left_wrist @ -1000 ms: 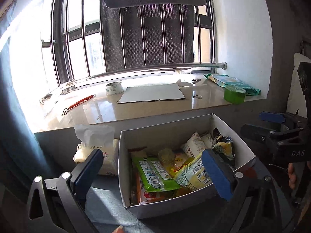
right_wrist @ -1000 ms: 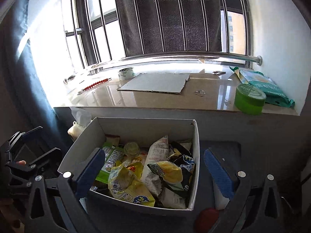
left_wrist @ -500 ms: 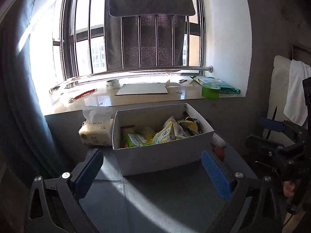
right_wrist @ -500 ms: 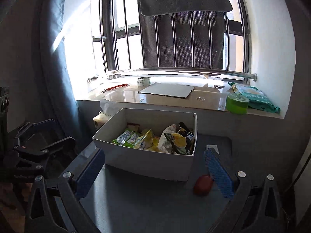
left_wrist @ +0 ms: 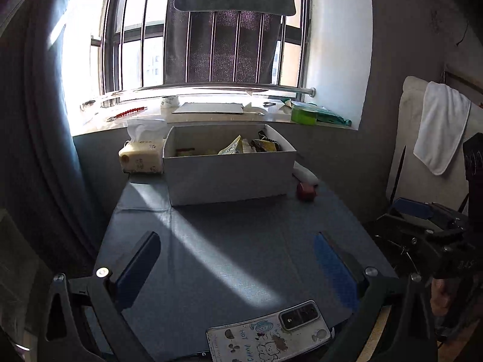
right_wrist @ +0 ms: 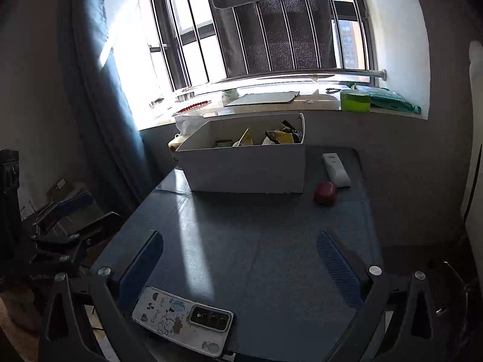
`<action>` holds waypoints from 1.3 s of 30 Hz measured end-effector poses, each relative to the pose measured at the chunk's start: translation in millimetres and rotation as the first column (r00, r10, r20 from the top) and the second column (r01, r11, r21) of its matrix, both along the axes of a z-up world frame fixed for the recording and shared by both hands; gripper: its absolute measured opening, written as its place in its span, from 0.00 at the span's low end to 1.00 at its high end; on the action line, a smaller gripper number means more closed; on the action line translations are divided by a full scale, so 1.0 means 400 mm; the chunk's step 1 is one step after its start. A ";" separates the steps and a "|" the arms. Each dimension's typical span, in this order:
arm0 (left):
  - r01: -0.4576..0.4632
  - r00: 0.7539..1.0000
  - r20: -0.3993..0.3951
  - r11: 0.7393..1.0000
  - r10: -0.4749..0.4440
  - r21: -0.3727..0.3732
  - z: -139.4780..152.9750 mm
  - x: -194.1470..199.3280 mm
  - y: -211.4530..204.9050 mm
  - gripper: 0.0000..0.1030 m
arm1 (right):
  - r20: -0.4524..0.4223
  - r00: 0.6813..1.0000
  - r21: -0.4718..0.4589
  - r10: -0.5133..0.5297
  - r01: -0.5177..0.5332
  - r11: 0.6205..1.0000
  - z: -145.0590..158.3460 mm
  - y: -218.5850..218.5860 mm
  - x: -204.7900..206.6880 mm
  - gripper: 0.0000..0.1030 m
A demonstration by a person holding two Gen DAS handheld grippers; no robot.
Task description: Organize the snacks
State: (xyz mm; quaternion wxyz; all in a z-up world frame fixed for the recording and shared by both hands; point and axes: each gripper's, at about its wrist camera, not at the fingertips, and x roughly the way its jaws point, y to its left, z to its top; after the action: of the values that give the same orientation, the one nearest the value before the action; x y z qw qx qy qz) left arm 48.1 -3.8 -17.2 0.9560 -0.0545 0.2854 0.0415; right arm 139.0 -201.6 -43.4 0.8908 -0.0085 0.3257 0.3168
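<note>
- At the far end of the grey-blue cloth-covered surface (left_wrist: 241, 256), the white cardboard box (left_wrist: 229, 178) hides most of its snack packets (left_wrist: 241, 146); only their tops show.
- Left gripper (left_wrist: 238, 265) and right gripper (right_wrist: 241, 264) hang with fingers spread wide, holding nothing.
- A cartoon-cased phone (left_wrist: 268, 335) lies at the near edge, partly cut off; bare cloth lies between it and the box.

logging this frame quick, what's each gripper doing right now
Left gripper: open, holding nothing, above the grey-blue table.
Right gripper: open, holding nothing, short of the white cardboard snack box.
</note>
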 end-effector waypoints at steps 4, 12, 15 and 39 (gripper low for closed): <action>-0.012 1.000 0.006 1.000 0.012 0.002 0.004 -0.006 0.003 1.00 | 0.007 1.000 -0.008 -0.015 0.015 1.000 0.004 -0.005 0.001 1.00; -0.009 1.000 0.004 1.000 0.009 -0.006 0.007 0.002 0.010 1.00 | 0.003 1.000 -0.021 -0.010 0.010 1.000 -0.007 0.002 -0.007 1.00; -0.008 1.000 0.001 1.000 0.008 -0.005 0.005 0.005 0.011 1.00 | 0.001 1.000 -0.025 -0.007 0.007 1.000 -0.009 0.005 -0.008 1.00; -0.008 1.000 -0.011 1.000 0.007 -0.030 -0.005 0.009 0.018 1.00 | -0.025 1.000 -0.030 0.009 -0.010 1.000 -0.024 0.011 -0.005 1.00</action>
State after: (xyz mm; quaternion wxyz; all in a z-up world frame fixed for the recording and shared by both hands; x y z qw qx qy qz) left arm 51.5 3.5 -19.3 0.9534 -0.0699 0.2907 0.0411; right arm 137.1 -197.1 -53.0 0.8850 -0.0195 0.3414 0.3161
